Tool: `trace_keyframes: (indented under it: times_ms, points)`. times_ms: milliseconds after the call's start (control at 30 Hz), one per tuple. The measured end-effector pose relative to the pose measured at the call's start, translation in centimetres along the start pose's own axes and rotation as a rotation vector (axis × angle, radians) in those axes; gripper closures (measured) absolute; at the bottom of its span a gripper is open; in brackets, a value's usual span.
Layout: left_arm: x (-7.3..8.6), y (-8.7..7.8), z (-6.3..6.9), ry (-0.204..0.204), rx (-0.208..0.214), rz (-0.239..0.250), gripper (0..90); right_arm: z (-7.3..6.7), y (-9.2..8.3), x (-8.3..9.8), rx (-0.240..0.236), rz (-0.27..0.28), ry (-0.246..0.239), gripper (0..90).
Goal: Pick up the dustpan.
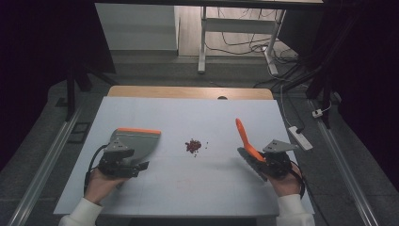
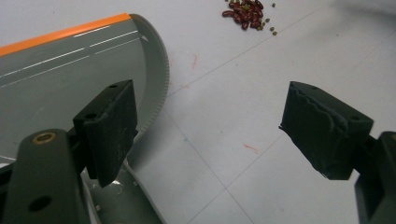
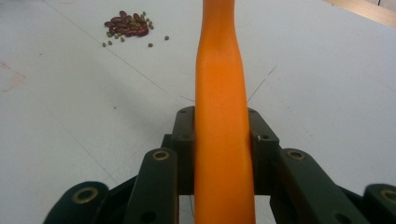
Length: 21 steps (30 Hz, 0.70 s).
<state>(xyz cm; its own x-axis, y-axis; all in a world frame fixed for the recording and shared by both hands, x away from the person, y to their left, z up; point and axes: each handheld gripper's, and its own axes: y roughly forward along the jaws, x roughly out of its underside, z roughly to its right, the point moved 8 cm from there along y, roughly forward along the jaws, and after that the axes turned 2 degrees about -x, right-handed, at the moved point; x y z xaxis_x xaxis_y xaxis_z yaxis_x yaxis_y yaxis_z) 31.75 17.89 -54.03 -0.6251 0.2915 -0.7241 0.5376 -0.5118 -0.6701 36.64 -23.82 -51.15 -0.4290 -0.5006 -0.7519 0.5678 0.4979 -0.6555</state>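
While the small heap of red and green beans point(image 1: 193, 145) lies unswept at mid-table, the right gripper point(image 1: 269, 162) is clamped on the orange-handled brush point(image 1: 244, 134). Left gripper point(image 1: 123, 162) jaws stand apart beside the grey, orange-edged dustpan point(image 1: 133, 143). Sweeping remains. White table sheet point(image 1: 188, 188); dim room, floor cables behind.

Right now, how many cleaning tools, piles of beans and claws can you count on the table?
Dustpans: 1, the grey dustpan.
Brushes: 1, the orange-handled brush.
Bean piles: 1, the bean pile.
Claws: 2, the left claw and the right claw.
Total: 5
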Motion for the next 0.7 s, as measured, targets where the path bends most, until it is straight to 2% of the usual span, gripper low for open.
trace_keyframes:
  times_ms: [267, 500, 700]
  points:
    - [0.01, -0.28, 0.22, 0.004, 0.006, 0.0, 19.3, 0.51, 0.08, 0.11, 0.016, -0.004, 0.004, 70.1]
    - [-0.08, -0.61, 0.36, -0.002, 0.007, 0.01, 19.3, 0.43, 0.23, 0.28, 0.018, -0.013, 0.008, 70.1]
    - [-0.27, -0.6, 0.54, 0.011, 0.002, 0.008, 19.3, 0.43, 0.22, 0.3, 0.022, -0.014, 0.004, 70.0]
